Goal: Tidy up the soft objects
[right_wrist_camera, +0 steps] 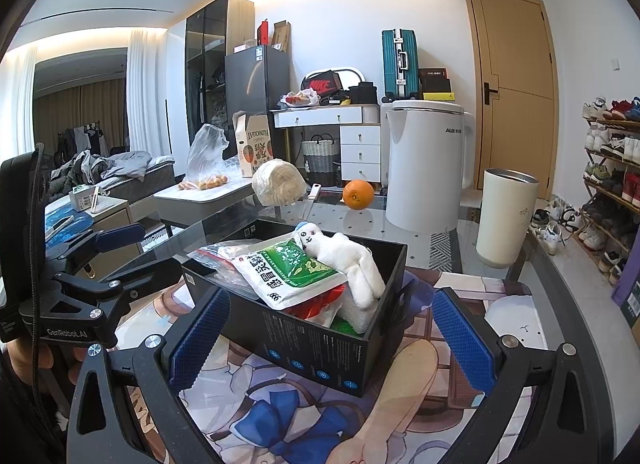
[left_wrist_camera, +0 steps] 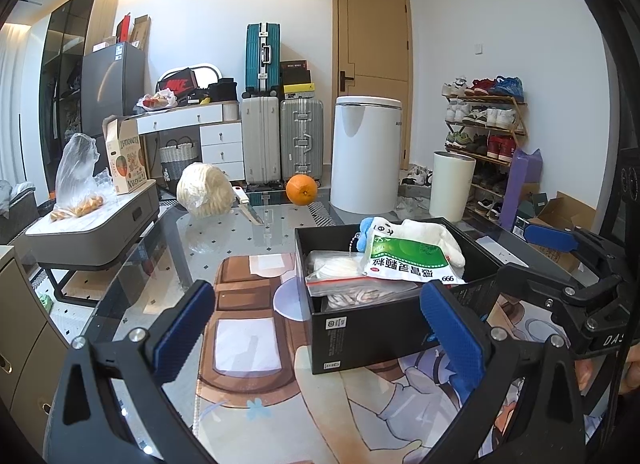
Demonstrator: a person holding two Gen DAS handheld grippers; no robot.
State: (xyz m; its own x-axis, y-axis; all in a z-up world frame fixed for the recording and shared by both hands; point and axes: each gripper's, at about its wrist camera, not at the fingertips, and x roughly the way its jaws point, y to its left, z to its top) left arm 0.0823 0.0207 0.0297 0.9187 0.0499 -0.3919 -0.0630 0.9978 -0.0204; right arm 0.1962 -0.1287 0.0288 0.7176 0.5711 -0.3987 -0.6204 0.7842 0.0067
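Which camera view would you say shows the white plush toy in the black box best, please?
The right wrist view: the white plush toy shows face, body and limbs, lying across the black box. In the left wrist view the green and white packet hides most of it.

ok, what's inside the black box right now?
The black box holds a white plush toy, a green-and-white packet and a zip bag. Red and green items show underneath; anything deeper is covered.

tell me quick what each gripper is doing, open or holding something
Left gripper: open, holding nothing.
Right gripper: open, holding nothing, near the black cardboard box.
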